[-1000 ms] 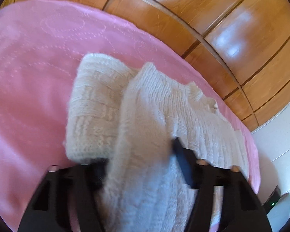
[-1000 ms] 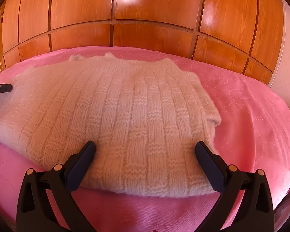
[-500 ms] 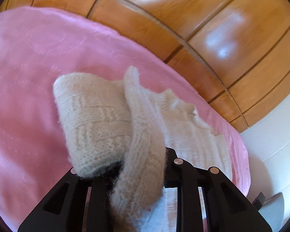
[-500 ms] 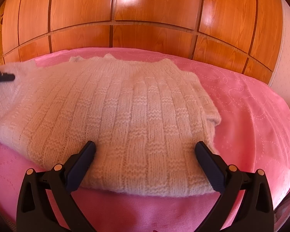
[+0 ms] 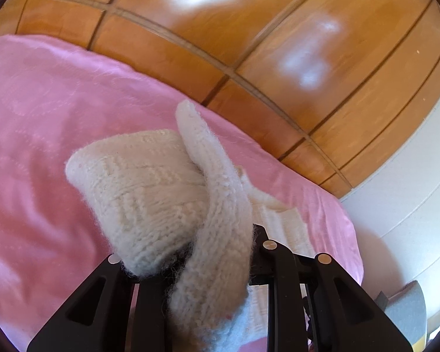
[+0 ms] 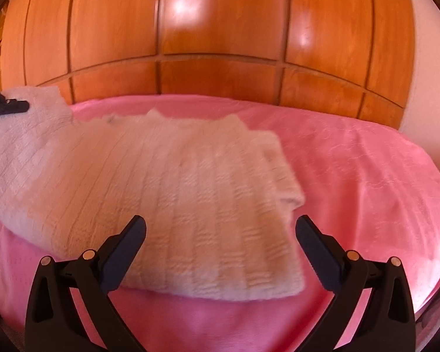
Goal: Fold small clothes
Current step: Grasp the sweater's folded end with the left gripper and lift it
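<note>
A cream knitted sweater (image 6: pixel 167 199) lies on the pink bedspread (image 6: pixel 352 176). My left gripper (image 5: pixel 208 252) is shut on the sweater's left side (image 5: pixel 149 202) and holds that part lifted off the bed, the knit draped over its fingers. In the right wrist view the left gripper (image 6: pixel 6 105) shows at the far left with the raised sweater edge. My right gripper (image 6: pixel 220 231) is open and empty, hovering over the sweater's near hem, its fingers (image 6: pixel 126 243) spread wide.
A glossy wooden panelled wardrobe (image 6: pixel 220 35) stands behind the bed. A white wall (image 5: pixel 410 205) is at the right. A grey object (image 5: pixel 407 311) sits low at the right beyond the bed's edge.
My left gripper has closed on the sweater's side and lifted it up off the bed. My right gripper has drawn back and risen a little, staying open.
</note>
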`<state>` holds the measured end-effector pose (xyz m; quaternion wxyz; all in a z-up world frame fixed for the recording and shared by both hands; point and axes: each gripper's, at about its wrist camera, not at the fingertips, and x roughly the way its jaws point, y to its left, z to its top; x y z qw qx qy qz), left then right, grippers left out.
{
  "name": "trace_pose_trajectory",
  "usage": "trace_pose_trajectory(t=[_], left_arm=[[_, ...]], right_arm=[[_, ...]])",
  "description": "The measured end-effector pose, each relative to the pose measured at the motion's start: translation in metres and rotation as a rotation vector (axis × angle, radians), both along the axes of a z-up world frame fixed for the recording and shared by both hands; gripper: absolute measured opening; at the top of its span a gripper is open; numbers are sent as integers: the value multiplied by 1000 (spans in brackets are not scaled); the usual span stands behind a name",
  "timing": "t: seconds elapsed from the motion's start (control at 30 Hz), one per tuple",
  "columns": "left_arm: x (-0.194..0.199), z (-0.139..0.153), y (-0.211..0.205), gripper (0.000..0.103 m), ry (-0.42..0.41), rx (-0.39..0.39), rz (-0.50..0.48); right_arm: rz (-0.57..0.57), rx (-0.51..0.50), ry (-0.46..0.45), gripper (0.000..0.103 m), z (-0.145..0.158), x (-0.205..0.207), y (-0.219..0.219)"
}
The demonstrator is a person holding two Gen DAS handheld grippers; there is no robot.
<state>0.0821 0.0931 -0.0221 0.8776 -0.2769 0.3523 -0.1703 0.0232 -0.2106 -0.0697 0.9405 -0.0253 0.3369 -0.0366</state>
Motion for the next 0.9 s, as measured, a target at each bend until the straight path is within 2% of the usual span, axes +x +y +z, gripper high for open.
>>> trace_pose_trajectory(t=[0.1,0.27,0.4,0.5,0.57,0.6,0.7,0.77,0.9], left_arm=[[2,8,-10,21,-20,3,-29],[8,17,-29,21,-43,5,-80],[14,20,-44,21,-47,-4,-110],[16,23,-55,21,-52,-1,-135],[17,26,-65,21,-61,5,-159],[17,27,-70,21,-65,9,-171],[20,28,-86,21,-70,18,-210],[23,29,-100,21,-73,30,-236],[28,28,-128,21,-74,33,-283]], right_arm=[[-69,-33,62,101,-10,6,-9],[-79,169,101,101,-25,10,-33],[-53,153,78,101,-15,5,-38],[-98,114,37,101,-9,0,-46],[-135,83,74,101,-14,2,-52],[-140,98,96,101,-20,4,-57],[-151,192,80,101,-26,-1,-67],[-142,169,76,101,-26,-2,-65],[-144,187,74,101,-26,-2,-65]])
